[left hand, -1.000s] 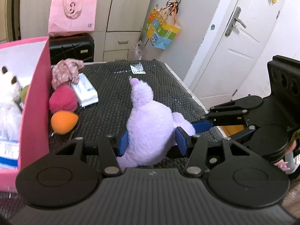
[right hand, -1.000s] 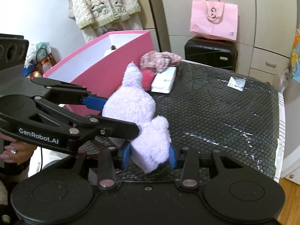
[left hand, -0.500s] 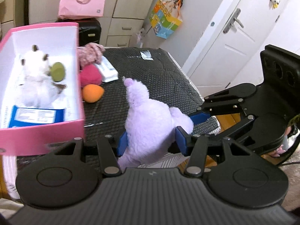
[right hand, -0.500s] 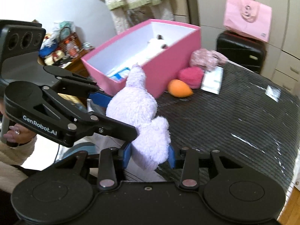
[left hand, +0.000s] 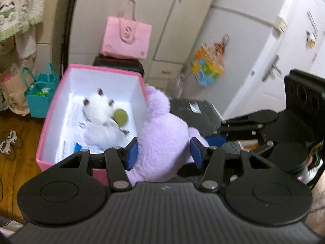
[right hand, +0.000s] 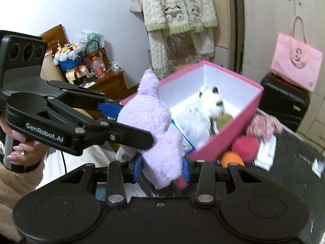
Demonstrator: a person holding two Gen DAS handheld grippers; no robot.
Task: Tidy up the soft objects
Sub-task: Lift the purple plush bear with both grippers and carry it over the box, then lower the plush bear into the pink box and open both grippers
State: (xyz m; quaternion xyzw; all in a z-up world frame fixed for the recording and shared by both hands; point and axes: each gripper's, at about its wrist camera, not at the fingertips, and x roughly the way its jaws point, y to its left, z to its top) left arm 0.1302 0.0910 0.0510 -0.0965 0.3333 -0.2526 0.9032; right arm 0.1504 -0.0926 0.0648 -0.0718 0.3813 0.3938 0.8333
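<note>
Both grippers hold one purple plush toy [left hand: 162,134] in the air beside the pink box [left hand: 56,105]. My left gripper [left hand: 164,152] is shut on its body; the blue pads press into the fur on both sides. My right gripper [right hand: 162,167] is shut on the plush toy [right hand: 154,126] at its lower end. The pink box [right hand: 233,126] is white inside and holds a white plush animal [left hand: 101,118] with a green ball [left hand: 120,117] and a blue-and-white packet. The left gripper's arm crosses the right wrist view at the left.
On the black mat [right hand: 288,174] beside the box lie an orange soft ball [right hand: 231,158], a red fuzzy ball [right hand: 245,145], a pink cloth [right hand: 264,125] and a white packet [right hand: 266,154]. A black suitcase [right hand: 284,103] with a pink bag [right hand: 294,61] stands behind. Teal bag [left hand: 40,95] on the floor.
Both grippers have lifted the purple plush off the mat and carried it left toward the pink box, whose inside has come fully into view. The grips have not changed.
</note>
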